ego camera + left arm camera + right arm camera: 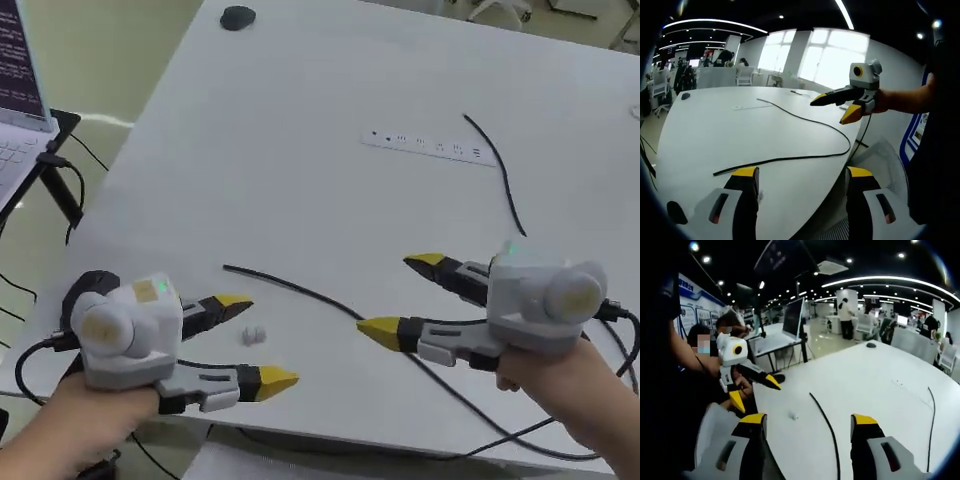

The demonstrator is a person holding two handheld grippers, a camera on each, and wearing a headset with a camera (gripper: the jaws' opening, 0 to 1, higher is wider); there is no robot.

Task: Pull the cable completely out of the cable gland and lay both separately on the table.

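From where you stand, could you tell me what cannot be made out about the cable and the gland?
- cable gland: a tiny white speck in the head view and the right gripper view, too small to tell its parts.
- cable: in the head view its lower end runs under the right gripper, so where it ends is hidden.
- power strip: too small to read its sockets.

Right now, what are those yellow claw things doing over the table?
A person holds a gripper in each hand over a white table. The left gripper and the right gripper are both open and hold nothing. The black cable lies loose on the table. The small pale cable gland sits apart from it, by the left gripper. So the cable looks to be out of the gland already.
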